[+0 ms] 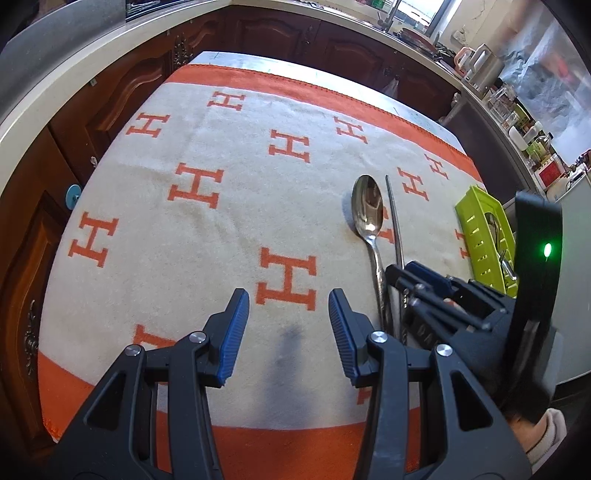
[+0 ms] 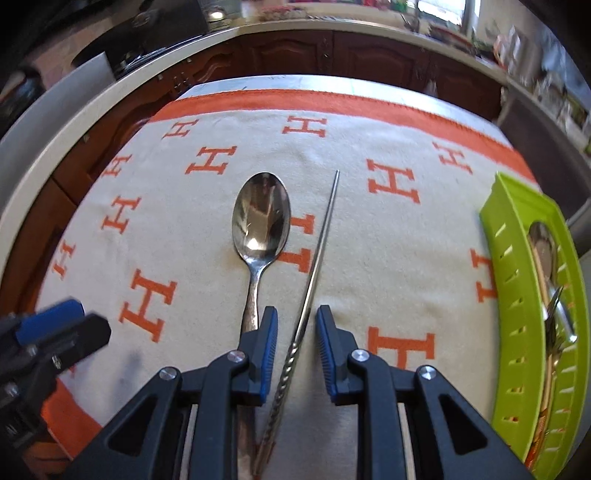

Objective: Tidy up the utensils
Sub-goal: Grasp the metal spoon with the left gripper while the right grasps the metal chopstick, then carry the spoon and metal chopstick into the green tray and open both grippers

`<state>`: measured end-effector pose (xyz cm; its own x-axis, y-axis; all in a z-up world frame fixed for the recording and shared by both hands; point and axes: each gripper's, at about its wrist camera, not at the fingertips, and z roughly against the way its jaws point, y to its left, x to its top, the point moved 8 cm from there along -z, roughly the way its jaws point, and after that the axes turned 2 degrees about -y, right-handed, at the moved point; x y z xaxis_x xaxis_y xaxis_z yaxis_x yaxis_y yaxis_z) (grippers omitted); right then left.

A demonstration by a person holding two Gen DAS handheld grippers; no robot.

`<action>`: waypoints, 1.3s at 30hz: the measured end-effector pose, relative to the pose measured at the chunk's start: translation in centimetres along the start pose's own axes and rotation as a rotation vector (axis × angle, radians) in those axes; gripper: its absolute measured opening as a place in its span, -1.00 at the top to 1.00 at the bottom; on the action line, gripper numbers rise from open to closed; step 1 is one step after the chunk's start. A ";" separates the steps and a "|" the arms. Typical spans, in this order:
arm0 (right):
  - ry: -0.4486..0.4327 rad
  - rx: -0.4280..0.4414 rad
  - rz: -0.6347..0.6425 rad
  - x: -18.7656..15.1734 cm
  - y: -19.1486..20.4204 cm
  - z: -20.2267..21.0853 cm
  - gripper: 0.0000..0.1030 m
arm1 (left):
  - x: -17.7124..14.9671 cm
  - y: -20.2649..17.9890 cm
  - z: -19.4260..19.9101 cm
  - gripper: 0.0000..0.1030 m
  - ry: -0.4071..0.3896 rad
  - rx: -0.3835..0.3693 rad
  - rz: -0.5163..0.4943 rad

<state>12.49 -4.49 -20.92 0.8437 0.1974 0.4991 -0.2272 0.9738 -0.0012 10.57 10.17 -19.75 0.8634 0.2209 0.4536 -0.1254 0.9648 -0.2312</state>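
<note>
My right tongs (image 2: 292, 343) sit low at the near edge of the blanket (image 2: 369, 258), jaws apart w/ a gap on each side of the metal chopstick (image 2: 320, 251) — straddling it, pads not touching it as far as I can see. The chopstick's twisted handle end runs back under the tongs; its thin tip points toward the far edge, leaning a bit right. Just left of it, the spoon (image 2: 261, 221) lies bowl-up, handle toward me, the handle's near end passing under my left pad. The two nearly meet at the near end and spread apart further out.

My left tongs (image 1: 289, 332) hover over bare blanket near the near edge, left of the spoon (image 1: 366, 206) and chopstick (image 1: 394, 221), jaws wide open, nothing between them. From that side I see the right tongs (image 1: 397, 275) down by the handle ends.

Toward the right edge of the blanket sits the green slotted tray (image 2: 517, 295), well apart from the spoon; it already holds a few utensils, incl. a spoon and a fork.

Beyond the far edge: dark wood cabinets (image 2: 295, 51) under a pale countertop (image 2: 369, 27).
</note>
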 end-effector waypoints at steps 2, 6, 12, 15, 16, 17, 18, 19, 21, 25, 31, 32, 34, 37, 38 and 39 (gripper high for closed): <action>-0.018 0.005 0.004 -0.1 -0.2 0.1 0.58 | 0.4 -0.8 -0.3 0.19 0.001 -0.006 -0.005; -0.029 -0.001 -0.001 -0.4 -0.9 0.3 0.87 | 0.8 -2.2 -1.0 0.19 0.010 -0.015 -0.017; -0.004 0.065 -0.117 -1.6 -3.6 1.4 0.90 | 1.0 -4.6 -2.8 0.19 0.038 -0.049 -0.024; -0.016 0.087 -0.152 -2.1 -4.5 2.7 0.90 | 1.0 -5.7 -3.7 0.19 0.046 -0.052 -0.028; -0.025 0.095 -0.160 -2.2 -4.9 3.3 0.90 | 1.1 -6.3 -4.2 0.19 0.049 -0.044 -0.035; -0.039 0.109 -0.170 -2.3 -5.2 4.1 0.90 | 1.0 -6.6 -4.5 0.19 0.052 -0.038 -0.040; -0.048 0.117 -0.174 -2.4 -5.3 4.6 0.90 | 1.0 -7.2 -5.1 0.19 0.057 -0.023 -0.049; -0.062 0.128 -0.178 -2.4 -5.5 5.3 0.90 | 0.9 -7.4 -5.4 0.19 0.059 -0.015 -0.054; -0.088 0.146 -0.182 -2.3 -5.8 6.5 0.90 | 0.6 -8.1 -6.5 0.19 0.072 0.021 -0.064; -0.125 0.165 -0.186 -2.2 -6.4 8.0 0.90 | 0.8 -8.6 -7.3 0.20 0.040 0.096 -0.094; -0.120 0.204 -0.229 -2.7 -7.4 8.2 0.90 | 1.4 -8.6 -7.8 0.75 -0.008 0.143 -0.105; -0.124 0.208 -0.233 -2.8 -7.6 8.3 0.90 | 1.4 -8.6 -7.8 0.89 -0.002 0.133 -0.097; -0.132 0.214 -0.243 -2.9 -7.9 8.5 0.90 | 1.5 -8.2 -7.7 0.91 0.008 0.102 -0.064; -0.143 0.224 -0.258 -3.0 -8.4 8.9 0.90 | 1.3 -7.6 -7.3 0.93 0.021 0.051 -0.027; -0.148 0.227 -0.261 -3.1 -8.6 9.1 0.90 | 1.1 -7.5 -7.1 0.93 0.028 0.028 -0.014; -0.152 0.230 -0.264 -3.0 -8.6 9.1 0.90 | 0.9 -7.5 -6.9 0.94 0.029 0.022 -0.009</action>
<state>7.50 -14.49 -14.52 0.8098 -0.0925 0.5794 -0.1297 0.9349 0.3304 15.64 2.20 -23.53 0.8782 0.2079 0.4307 -0.1277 0.9698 -0.2078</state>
